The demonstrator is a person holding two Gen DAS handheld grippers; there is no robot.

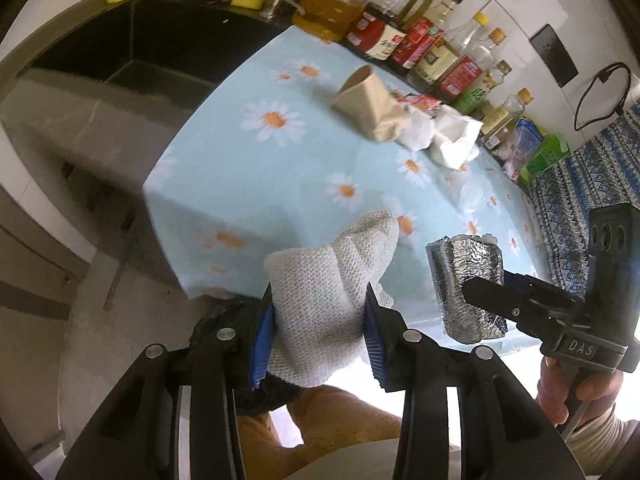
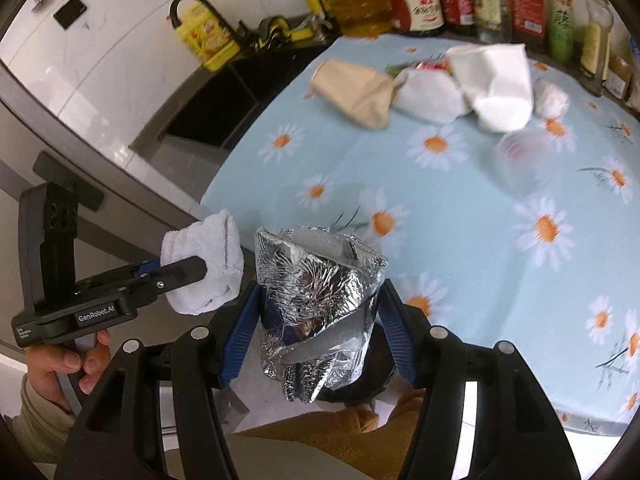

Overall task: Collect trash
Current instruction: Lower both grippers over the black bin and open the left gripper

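Daisies, white with orange hearts, pattern the pale blue cloth covering the table [image 1: 248, 168], whose near edge hangs in front of both claws. The left claw [image 1: 320, 320] is clamped on a wad of white paper towel [image 1: 332, 280], and the right claw [image 2: 316, 320] pinches a crumpled silver foil wrapper [image 2: 316, 296]; both pieces are held off the table at its near edge, side by side. Further back on the cloth lie a flattened brown paper cup [image 2: 352, 88], crumpled white paper [image 2: 492, 84] and a clear plastic cup [image 2: 524, 160] on its side. Sauce and oil bottles [image 1: 420, 48] line the white tiled wall [image 2: 100, 40], beside a dark sink [image 1: 132, 40].
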